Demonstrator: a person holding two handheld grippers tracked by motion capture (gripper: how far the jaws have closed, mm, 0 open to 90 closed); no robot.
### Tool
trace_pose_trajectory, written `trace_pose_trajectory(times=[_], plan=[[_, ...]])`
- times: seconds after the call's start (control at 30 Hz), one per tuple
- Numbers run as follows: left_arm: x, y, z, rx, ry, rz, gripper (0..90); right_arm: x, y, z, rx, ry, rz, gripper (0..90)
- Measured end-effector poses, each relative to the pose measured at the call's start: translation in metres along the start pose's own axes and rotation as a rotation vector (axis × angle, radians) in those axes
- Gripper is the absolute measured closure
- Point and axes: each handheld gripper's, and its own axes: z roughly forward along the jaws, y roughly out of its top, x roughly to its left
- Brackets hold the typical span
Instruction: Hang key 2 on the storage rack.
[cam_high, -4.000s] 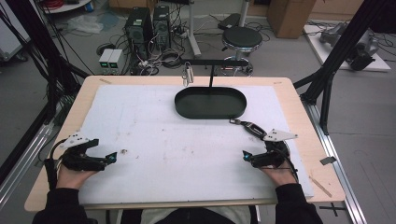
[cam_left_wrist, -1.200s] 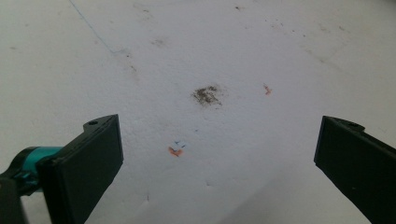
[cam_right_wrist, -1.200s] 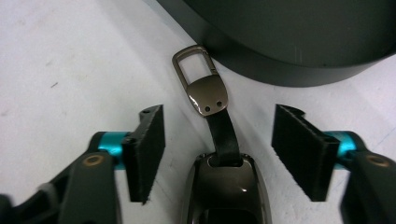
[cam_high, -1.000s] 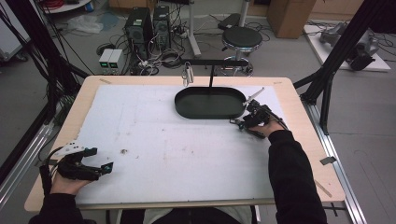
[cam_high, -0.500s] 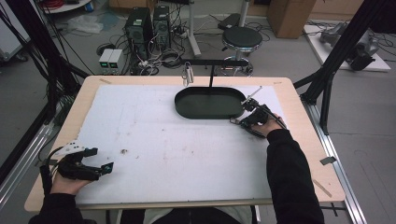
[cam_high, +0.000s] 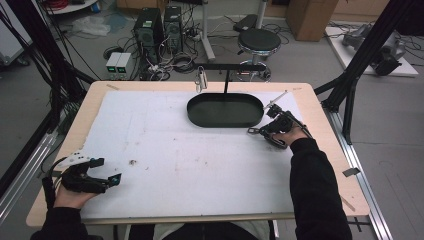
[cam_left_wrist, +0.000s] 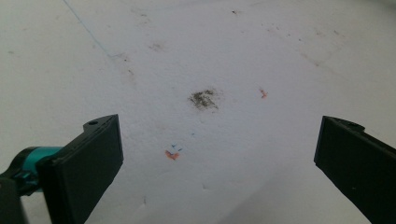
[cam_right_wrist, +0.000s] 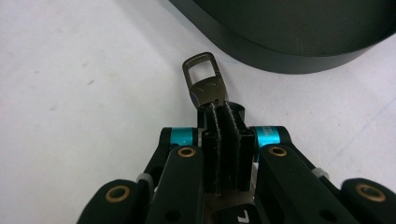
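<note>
My right gripper (cam_high: 256, 132) lies low on the white mat just right of the black oval tray (cam_high: 225, 125), at its near right end. In the right gripper view its jaws (cam_right_wrist: 223, 122) are pressed together on a small dark metal clip (cam_right_wrist: 204, 81). The clip's rectangular loop sticks out forward and points at the tray's wall (cam_right_wrist: 280, 56), a short gap away. My left gripper (cam_high: 107, 172) rests at the mat's near left corner. Its jaws stand wide apart over bare mat (cam_left_wrist: 217, 158), with nothing between them.
A white mat (cam_high: 200, 165) covers the wooden table and carries a small dark stain (cam_high: 133, 162), also seen as the stain (cam_left_wrist: 203, 98) ahead of the left jaws. A black bar stand (cam_high: 227, 67) with a hanging clip (cam_high: 201, 80) rises behind the tray.
Since four seconds ago the right hand has reached from the near right up to the tray's right end. The left gripper has drawn back toward the near left corner. Both have barely moved in the last second.
</note>
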Motion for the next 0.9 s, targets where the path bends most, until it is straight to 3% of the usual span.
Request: trace_pose_trajectory(times=[0.37,0.77,0.9], plan=[[0.001,0.002,0.001,0.001,-0.002,-0.004,1.7,-0.004,0.000,-0.035,-0.105,-0.003,0.036,86.0],[0.000,0.001,-0.001,-0.007,0.006,-0.007,1.7,-0.001,0.016,-0.070,-0.154,-0.040,0.045,85.9],[0.000,0.001,-0.001,-0.005,0.004,-0.008,1.7,-0.001,0.019,-0.079,-0.203,-0.032,0.057,85.9]])
